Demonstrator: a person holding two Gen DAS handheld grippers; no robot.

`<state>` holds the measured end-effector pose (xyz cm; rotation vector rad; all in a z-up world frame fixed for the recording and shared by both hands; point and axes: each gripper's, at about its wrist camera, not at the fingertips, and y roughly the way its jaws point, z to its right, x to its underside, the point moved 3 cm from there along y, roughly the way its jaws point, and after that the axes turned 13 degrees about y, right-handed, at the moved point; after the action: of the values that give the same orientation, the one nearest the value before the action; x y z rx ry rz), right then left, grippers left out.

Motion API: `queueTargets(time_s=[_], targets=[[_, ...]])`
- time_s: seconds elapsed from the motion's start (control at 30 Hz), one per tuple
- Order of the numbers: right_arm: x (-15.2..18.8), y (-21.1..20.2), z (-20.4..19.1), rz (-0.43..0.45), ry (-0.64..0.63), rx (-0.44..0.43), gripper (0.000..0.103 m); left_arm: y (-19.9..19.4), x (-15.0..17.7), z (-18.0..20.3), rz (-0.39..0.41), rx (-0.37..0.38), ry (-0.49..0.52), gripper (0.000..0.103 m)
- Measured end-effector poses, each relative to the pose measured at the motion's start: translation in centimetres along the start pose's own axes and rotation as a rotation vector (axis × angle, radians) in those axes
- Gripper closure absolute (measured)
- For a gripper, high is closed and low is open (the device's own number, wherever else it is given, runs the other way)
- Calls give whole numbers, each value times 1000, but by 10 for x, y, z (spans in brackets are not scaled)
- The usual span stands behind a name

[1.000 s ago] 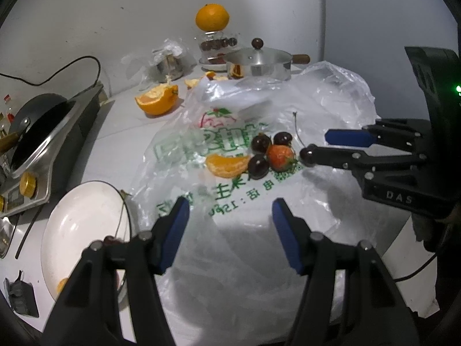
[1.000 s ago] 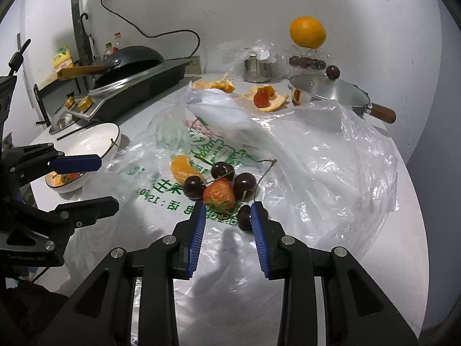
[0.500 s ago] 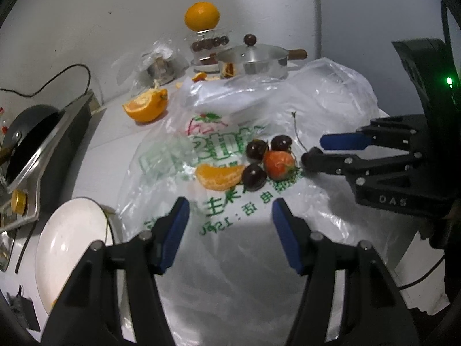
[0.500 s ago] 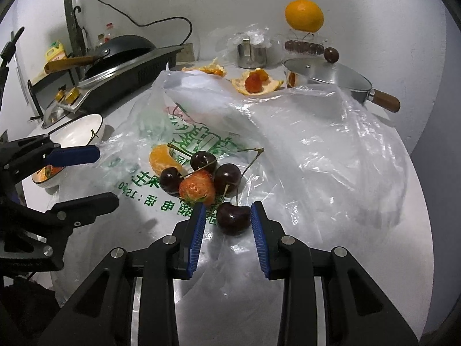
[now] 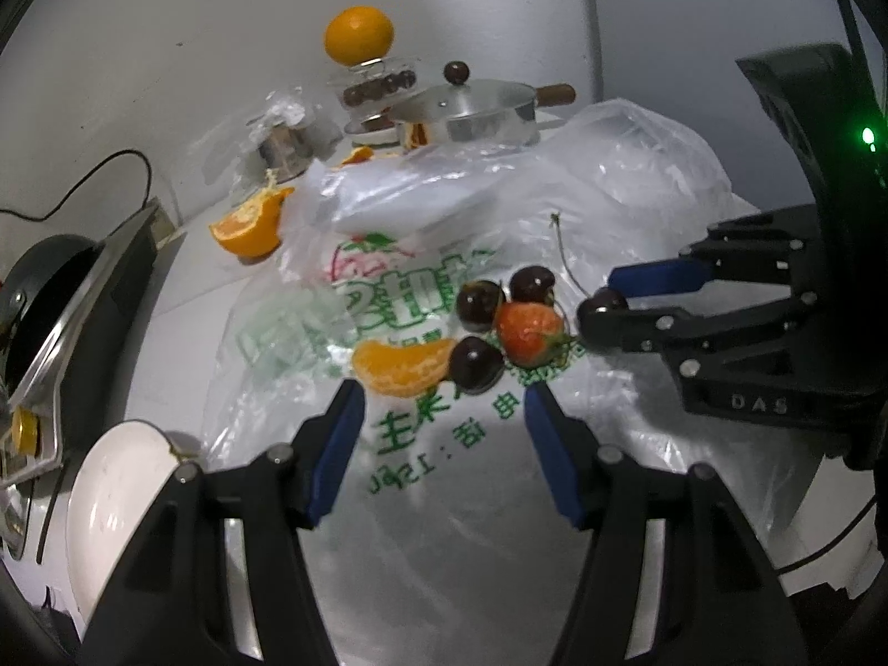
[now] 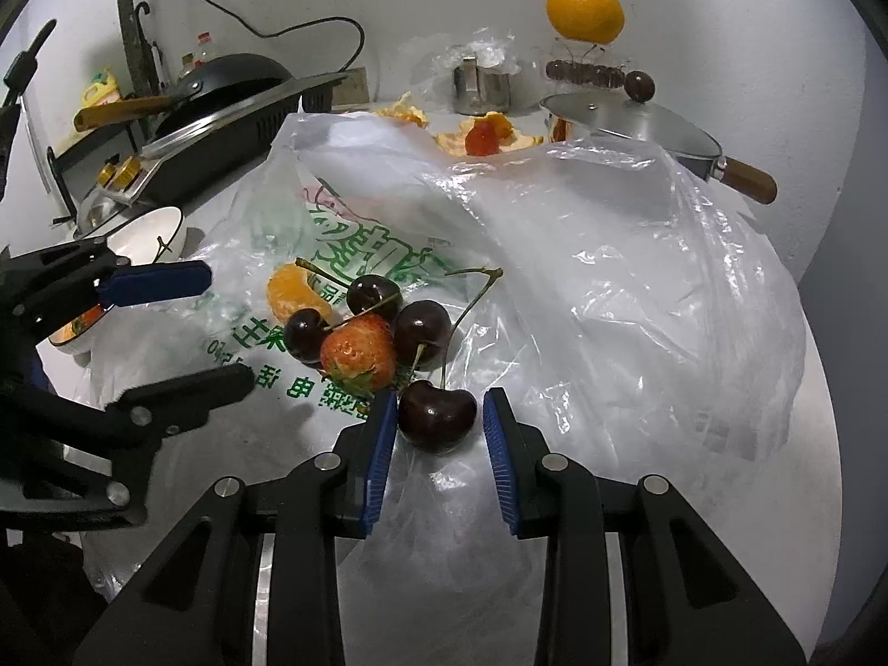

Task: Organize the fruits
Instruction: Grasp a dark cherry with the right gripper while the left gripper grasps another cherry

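A strawberry (image 6: pixel 359 352), an orange segment (image 6: pixel 291 291) and several dark cherries lie clustered on a printed plastic bag (image 6: pixel 610 277). My right gripper (image 6: pixel 439 399) is narrowly open and straddles the nearest cherry (image 6: pixel 437 416), which rests on the bag. A thin gap shows at the right pad. In the left wrist view that cherry (image 5: pixel 602 299) sits at the right gripper's tips. My left gripper (image 5: pixel 444 391) is open and holds nothing. Its tips are just short of the orange segment (image 5: pixel 402 366) and a cherry (image 5: pixel 474 363). The strawberry (image 5: pixel 528 333) lies beyond them.
A white bowl (image 5: pixel 116 488) stands left of the bag. A stove with a black pan (image 6: pixel 233 89) is at the far left. At the back are a lidded pot (image 6: pixel 638 127), a whole orange (image 6: pixel 585 11) on a glass stand, a metal cup (image 6: pixel 480 91) and orange peel (image 6: pixel 483 136).
Both grippers have moved forward and down toward the fruit cluster. The nearest cherry now sits between the right gripper's pads. Neither gripper's opening has changed.
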<state>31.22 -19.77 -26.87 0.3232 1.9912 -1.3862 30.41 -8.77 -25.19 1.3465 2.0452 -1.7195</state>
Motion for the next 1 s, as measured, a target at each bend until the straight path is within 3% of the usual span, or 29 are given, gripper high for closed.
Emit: queueTargets(time_s=[0.17,0.27,0.57,1.0], targets=[[0,4,-1,-13,-8,-8,71,10,-6,6,3,5,35,43],[-1,3,0,-13,-4,-18,72,16,-7,9,-3,7,64,52],[-1,-2,6,5,23,-41,72,25,-13,16,1,2,123,58],[-2,-3,9,15,39,-42,72,36,-13,24,-11,-60,248,69]])
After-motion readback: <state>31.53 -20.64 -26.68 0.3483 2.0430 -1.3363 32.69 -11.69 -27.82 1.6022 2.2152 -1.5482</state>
